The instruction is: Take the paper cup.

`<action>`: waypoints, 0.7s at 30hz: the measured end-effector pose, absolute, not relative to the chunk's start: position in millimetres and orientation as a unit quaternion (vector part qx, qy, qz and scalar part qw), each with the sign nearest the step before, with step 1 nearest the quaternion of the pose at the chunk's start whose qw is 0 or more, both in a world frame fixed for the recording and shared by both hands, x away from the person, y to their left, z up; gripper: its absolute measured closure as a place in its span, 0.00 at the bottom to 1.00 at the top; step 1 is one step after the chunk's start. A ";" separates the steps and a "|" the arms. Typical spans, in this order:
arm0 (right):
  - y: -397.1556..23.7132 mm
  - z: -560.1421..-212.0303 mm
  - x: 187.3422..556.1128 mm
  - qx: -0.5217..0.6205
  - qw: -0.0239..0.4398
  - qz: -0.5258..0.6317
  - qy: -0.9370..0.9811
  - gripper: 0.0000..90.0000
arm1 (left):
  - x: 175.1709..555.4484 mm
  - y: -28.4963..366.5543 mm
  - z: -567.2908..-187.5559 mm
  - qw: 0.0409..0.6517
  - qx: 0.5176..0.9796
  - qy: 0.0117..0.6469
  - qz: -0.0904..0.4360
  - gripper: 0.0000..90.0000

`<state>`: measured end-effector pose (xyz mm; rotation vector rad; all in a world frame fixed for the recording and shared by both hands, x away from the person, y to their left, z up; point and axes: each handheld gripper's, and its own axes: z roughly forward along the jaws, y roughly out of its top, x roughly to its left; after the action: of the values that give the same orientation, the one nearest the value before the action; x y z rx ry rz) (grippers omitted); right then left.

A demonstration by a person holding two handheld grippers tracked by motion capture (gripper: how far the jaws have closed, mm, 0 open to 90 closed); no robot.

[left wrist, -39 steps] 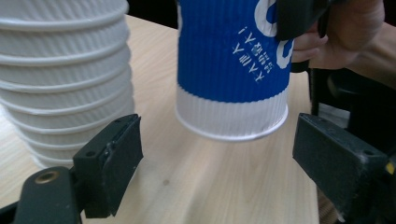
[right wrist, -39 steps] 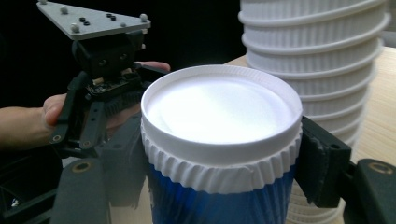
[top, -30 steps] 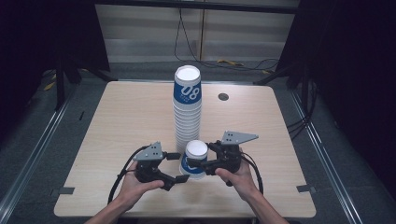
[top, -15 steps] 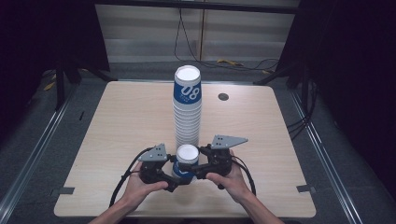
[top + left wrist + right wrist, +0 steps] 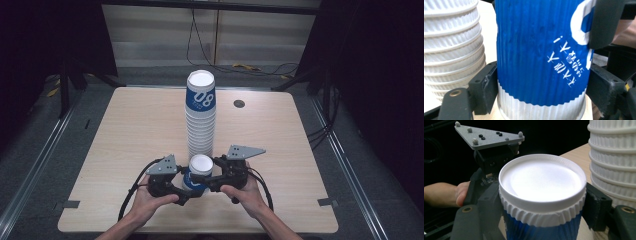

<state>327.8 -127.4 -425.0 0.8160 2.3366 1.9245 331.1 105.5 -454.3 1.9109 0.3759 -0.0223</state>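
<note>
A blue ribbed paper cup [image 5: 200, 181] with a white lid [image 5: 201, 164] stands near the table's front edge, just in front of a tall stack of cups [image 5: 201, 125]. My left gripper [image 5: 190, 189] comes in from the left and is shut on the cup's body [image 5: 536, 50], a black pad on each side low down. My right gripper [image 5: 212, 179] comes from the right; its jaws have just been opening slightly, with the lid [image 5: 541, 177] between them and the pads still against its ribbed rim. In the left gripper view a black jaw of the right gripper [image 5: 605, 22] lies on the cup's upper right.
The stack [image 5: 451, 50] [image 5: 611, 162] stands very close behind the held cup, its top cup blue with white print. A small dark round disc [image 5: 239, 103] lies on the wooden table [image 5: 280, 140] at the back right. Cables trail from both grippers toward the front edge.
Both hands and the cup have shifted slightly left and toward the person. The right gripper has closed in on the cup's top.
</note>
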 end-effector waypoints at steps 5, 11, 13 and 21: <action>-129.3 -425.0 327.7 0.268 -0.008 0.604 0.750 0.31 | 330.8 106.0 -454.7 0.556 0.818 0.149 -0.005 0.24; -129.3 -425.3 327.7 0.274 -0.013 0.596 0.755 0.24 | 332.7 109.0 -456.3 0.551 0.820 0.153 -0.006 0.25; -129.4 -424.7 327.6 0.274 -0.015 0.594 0.756 0.22 | 333.8 110.3 -457.2 0.549 0.822 0.155 -0.008 0.25; -134.6 -421.5 326.1 0.277 -0.016 0.590 0.758 0.20 | 335.6 115.8 -457.5 0.546 0.822 0.162 -0.010 0.24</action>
<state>326.1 -134.6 -421.5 0.8785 2.4075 1.8728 335.6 115.8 -457.5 1.9492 0.3851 -0.0228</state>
